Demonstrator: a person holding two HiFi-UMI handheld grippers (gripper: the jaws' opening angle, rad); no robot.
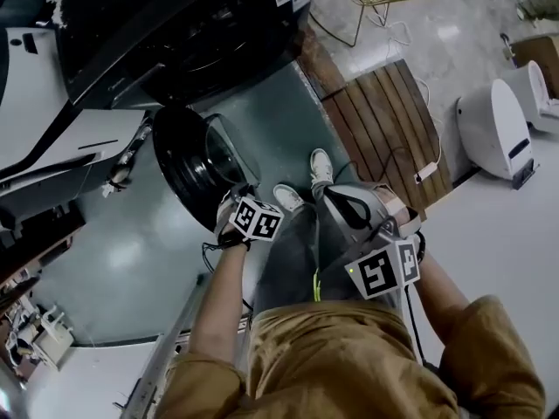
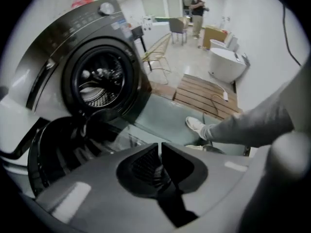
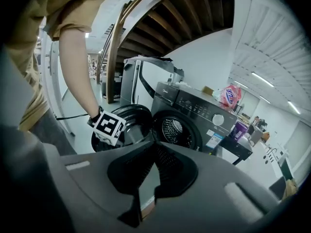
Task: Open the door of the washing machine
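Washing machine (image 1: 175, 24) door (image 1: 188, 160) stands open beside its drum (image 2: 97, 84); left tongs (image 2: 160, 145) and right tongs (image 3: 156, 143) closed, gripping nothing.

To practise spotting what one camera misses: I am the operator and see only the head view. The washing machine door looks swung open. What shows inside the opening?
Observer: The right gripper view shows the drum, with a perforated metal wall.
Operator: Is the left gripper holding the door?
Observer: No. In its own view the left gripper has its jaws together with nothing between them.
Operator: And the right one?
Observer: The right gripper has jaws that meet at the tips, empty, and it faces the washing machine.
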